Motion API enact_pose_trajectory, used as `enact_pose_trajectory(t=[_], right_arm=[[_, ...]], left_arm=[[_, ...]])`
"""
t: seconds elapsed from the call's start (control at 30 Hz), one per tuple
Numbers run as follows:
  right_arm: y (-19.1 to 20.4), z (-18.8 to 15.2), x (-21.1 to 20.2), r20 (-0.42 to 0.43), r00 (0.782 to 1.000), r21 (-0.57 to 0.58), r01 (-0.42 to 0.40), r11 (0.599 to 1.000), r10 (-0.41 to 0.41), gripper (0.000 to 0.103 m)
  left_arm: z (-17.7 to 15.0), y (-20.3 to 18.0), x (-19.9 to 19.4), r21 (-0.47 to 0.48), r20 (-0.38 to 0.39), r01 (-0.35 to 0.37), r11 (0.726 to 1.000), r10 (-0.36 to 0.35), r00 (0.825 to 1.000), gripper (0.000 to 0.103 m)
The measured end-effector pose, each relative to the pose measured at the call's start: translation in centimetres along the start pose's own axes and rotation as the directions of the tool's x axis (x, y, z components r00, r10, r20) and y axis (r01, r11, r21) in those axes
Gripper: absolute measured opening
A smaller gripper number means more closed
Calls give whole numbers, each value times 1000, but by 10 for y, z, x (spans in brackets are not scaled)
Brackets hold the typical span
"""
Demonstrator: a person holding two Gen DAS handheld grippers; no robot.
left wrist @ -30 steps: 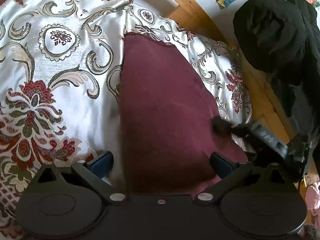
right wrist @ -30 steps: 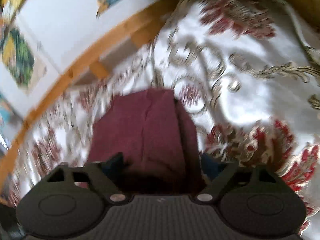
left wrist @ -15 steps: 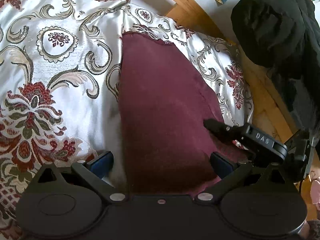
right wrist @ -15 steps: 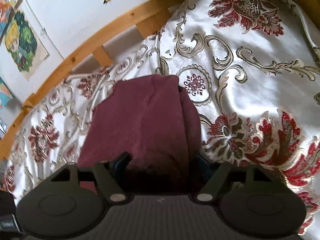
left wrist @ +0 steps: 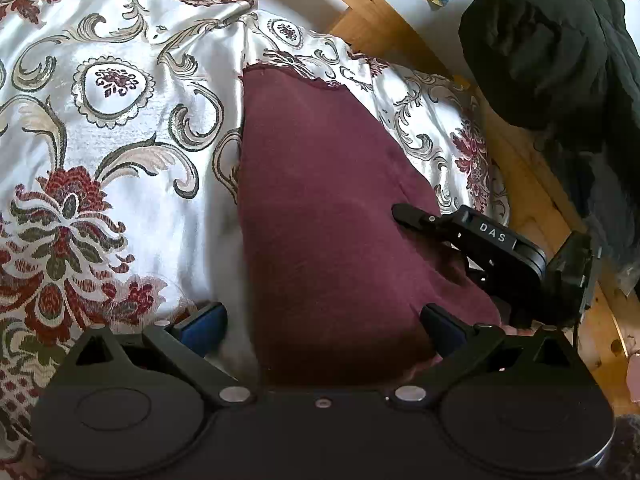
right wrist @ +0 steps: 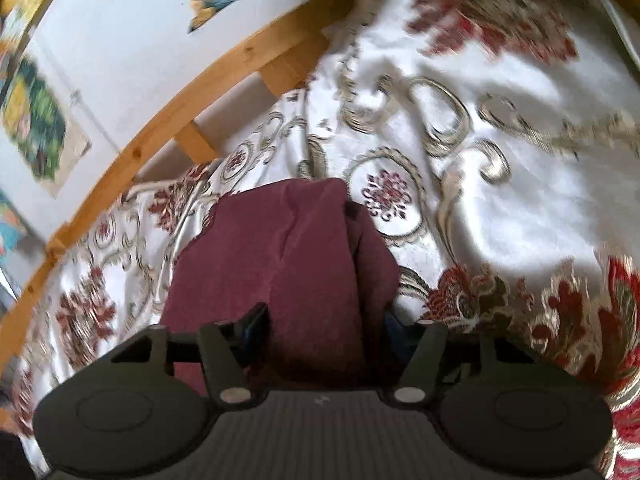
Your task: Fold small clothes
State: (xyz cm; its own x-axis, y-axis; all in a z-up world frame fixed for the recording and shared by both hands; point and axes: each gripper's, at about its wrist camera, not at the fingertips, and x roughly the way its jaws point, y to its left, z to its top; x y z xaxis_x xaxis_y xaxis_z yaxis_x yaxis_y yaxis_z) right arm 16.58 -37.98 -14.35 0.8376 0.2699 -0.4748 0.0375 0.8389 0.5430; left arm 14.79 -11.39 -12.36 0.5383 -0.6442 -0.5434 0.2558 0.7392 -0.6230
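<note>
- The left tongs (left wrist: 322, 324) stand wide apart over the near end of the maroon garment (left wrist: 332, 216), one blue-padded finger out on the bedspread (left wrist: 120, 128) and the other over the cloth; they grip nothing.
- The right tongs (right wrist: 324, 322) are closing, with a raised fold of the maroon garment (right wrist: 296, 264) between them. I cannot tell whether the pads press the cloth yet.
- From the left camera, the right tongs (left wrist: 404, 214) come in from the side, their upper finger resting on top of the garment near its right edge.
- The garment lies folded in a long narrow shape on the bed, close to the wooden bed frame (left wrist: 360, 8).
- The bedspread is shiny white satin with dark red flowers and grey-gold scrolls.
- A heap of black clothing (left wrist: 540, 52) sits beyond the frame.
- The wall (right wrist: 132, 56) behind is white, with colourful pictures (right wrist: 36, 120) pinned up; the right camera's view is blurred.
- White letters on the right tool's body (left wrist: 493, 233) read "DAS".
</note>
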Motion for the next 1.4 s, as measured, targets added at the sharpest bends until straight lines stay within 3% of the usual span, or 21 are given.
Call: enact_pose_trajectory(t=[0.13,0.4,0.83,1.17,1.23,1.4], right_arm=[[9,-5,-1,14,1000,-42,22,999,-22,53],[8,-6,-3,14,1000,-29,24,999,-24,53],[6,-6,-3,7,1000,-6,19,1000,-19,62],[-18,-2,-8,32,999,189,-49,981,43,67],[-22,-2,-8,39,998,217,-61,974,54,66],[-20,-2,-6,24,999,194,-52,980,48,44]], left_arm=[[0,0,0,0,0,-1,1000,1,1000,102],[0,0,0,5,2,-4,1000,4,1000,102],[0,0,0,8,3,-4,1000,4,1000,102],[0,0,0,11,3,-5,1000,5,1000,102],[-1,-1,0,10,4,-5,1000,5,1000,102],[0,0,-1,-3,4,-5,1000,5,1000,102]])
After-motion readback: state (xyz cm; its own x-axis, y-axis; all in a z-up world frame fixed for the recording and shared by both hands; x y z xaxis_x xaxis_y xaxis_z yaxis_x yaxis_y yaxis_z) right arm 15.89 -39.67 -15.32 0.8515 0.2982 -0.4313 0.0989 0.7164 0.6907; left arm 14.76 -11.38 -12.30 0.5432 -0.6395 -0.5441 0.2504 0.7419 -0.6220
